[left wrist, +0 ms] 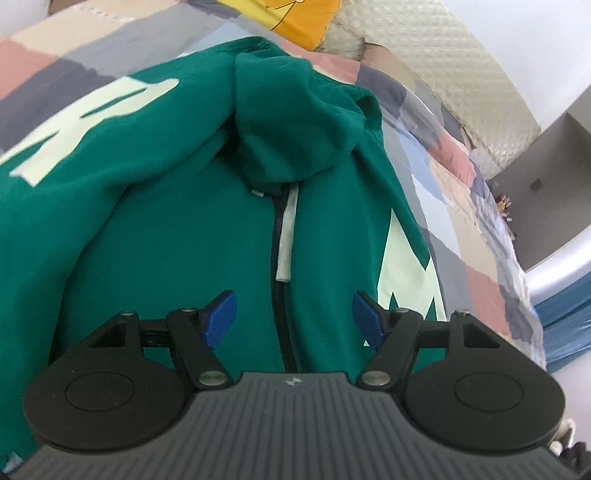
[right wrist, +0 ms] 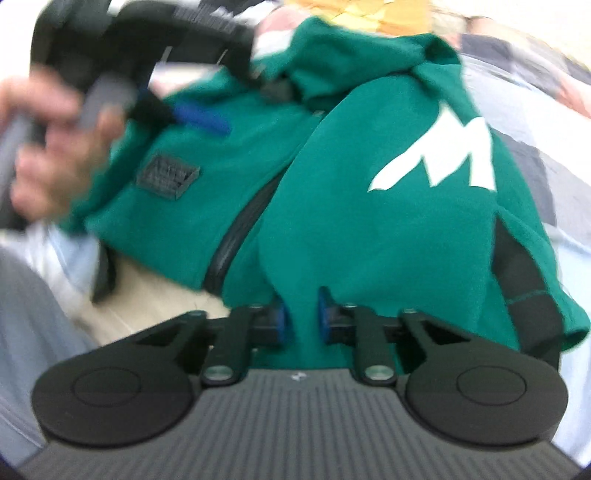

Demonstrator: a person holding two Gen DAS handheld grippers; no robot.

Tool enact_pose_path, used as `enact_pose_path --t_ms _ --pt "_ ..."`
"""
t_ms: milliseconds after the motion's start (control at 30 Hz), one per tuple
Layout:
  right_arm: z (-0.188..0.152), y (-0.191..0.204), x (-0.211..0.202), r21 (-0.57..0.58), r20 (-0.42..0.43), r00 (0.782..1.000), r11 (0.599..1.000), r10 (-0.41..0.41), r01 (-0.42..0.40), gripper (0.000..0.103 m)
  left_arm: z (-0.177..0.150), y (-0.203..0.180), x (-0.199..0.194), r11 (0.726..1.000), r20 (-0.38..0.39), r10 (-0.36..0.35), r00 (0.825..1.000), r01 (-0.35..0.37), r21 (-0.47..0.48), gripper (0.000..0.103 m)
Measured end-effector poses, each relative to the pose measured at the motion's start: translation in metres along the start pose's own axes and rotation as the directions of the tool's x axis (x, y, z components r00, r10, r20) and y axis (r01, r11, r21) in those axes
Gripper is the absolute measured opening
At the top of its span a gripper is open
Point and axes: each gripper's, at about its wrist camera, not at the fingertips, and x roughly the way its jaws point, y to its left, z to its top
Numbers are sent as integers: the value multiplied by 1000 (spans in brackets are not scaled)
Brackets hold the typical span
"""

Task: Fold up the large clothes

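The bed [left wrist: 461, 206] takes up most of the room, covered by a patchwork quilt [left wrist: 62, 62] of pink, grey, beige and pale blue blocks, with a cream padded headboard [left wrist: 443, 74] at the far end and an orange cushion [left wrist: 295, 18] lying against it.

Spread across the quilt is the green hoodie [left wrist: 166, 221], front side up, its hood [left wrist: 295, 122] bunched at the top toward the headboard. Large pale letters [left wrist: 74, 125] run along the sleeve folded over on one side, and more pale lettering [left wrist: 402, 266] shows on the other sleeve. A dark zipper [left wrist: 279, 295] runs down the middle, with a white drawstring [left wrist: 286, 232] lying just beside it. In the right wrist view, which is blurred, a dark square patch [right wrist: 168, 177] sits on the chest beside the zipper.

The left tool [left wrist: 291, 317] hangs over the zipper with its blue pads [left wrist: 221, 317] spread wide and nothing between them. The person's hand [right wrist: 55, 147] grips its handle.

The right tool [right wrist: 301, 317] is closed down narrow on a fold of the green fabric near the hoodie's lower edge, the cloth pinched between its pads [right wrist: 323, 314].
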Motion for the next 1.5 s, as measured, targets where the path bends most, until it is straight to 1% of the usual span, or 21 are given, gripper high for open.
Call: enact_pose_path --t_ms 67,167,233,333,400,500,600,700,800,833,867,933,1033,1133,1200,1233,1300,1333,1400,1433,1500 --pt "2 -3 -13 31 45 999 1000 -4 2 15 -1 2 -2 1000 4 -4 1000 4 -6 74" --pt "8 -9 -27 84 103 994 996 -31 23 14 -1 5 -6 999 14 -24 1000 25 -36 74" --pt "14 -23 -39 168 147 988 986 -44 19 13 0 8 -9 998 23 -40 999 41 -54 74" --pt "34 -55 -63 271 219 972 962 -86 24 12 0 11 -12 998 40 -31 999 33 -62 74" --pt "53 -79 -82 312 259 955 948 -148 63 12 0 13 -11 997 43 -26 999 29 -70 74" --pt "89 -118 -107 351 296 922 926 -249 137 11 1 16 -6 996 36 -27 999 30 -87 74" --pt "130 -163 -123 406 309 882 888 -356 216 11 3 18 1 996 29 -18 999 21 -87 74" --pt "171 -205 -139 436 313 824 842 -473 317 10 4 18 7 996 27 -19 999 21 -83 74" --pt "208 -247 -153 494 308 766 783 -564 378 10 5 18 14 997 34 -14 999 16 -73 74" --pt "218 -260 -156 504 303 738 758 -603 414 10 6 19 16 997 38 -20 999 23 -73 74" --pt "228 -274 -158 514 294 704 728 -646 454 10 7 20 19 997 40 -27 999 30 -76 74" --pt "244 -301 -163 553 270 649 667 -711 499 10 9 22 25 996 38 -33 999 36 -83 74" --pt "259 -343 -170 586 233 563 577 -793 570 10 13 24 36 995 30 -44 999 46 -93 74" --pt "262 -385 -160 593 187 513 513 -838 621 10 16 25 48 994 19 -57 998 59 -89 74" --pt "257 -407 -141 561 160 496 492 -853 666 10 19 26 57 994 10 -65 998 66 -87 74" --pt "251 -417 -130 549 143 492 482 -859 683 10 20 27 60 994 6 -66 998 66 -86 74" --pt "232 -440 -103 544 118 500 477 -858 690 11 22 27 67 994 1 -65 998 65 -85 74" --pt "217 -451 -88 540 102 504 473 -858 696 11 24 28 70 995 3 -61 998 61 -84 74" --pt "193 -464 -61 531 55 509 457 -859 713 11 27 30 77 994 0 -63 998 63 -85 74" --pt "181 -472 -48 537 24 516 447 -856 716 11 29 30 80 994 1 -63 998 63 -85 74" --pt "155 -483 -29 560 -21 545 442 -838 701 11 32 30 84 995 3 -60 998 60 -85 74"
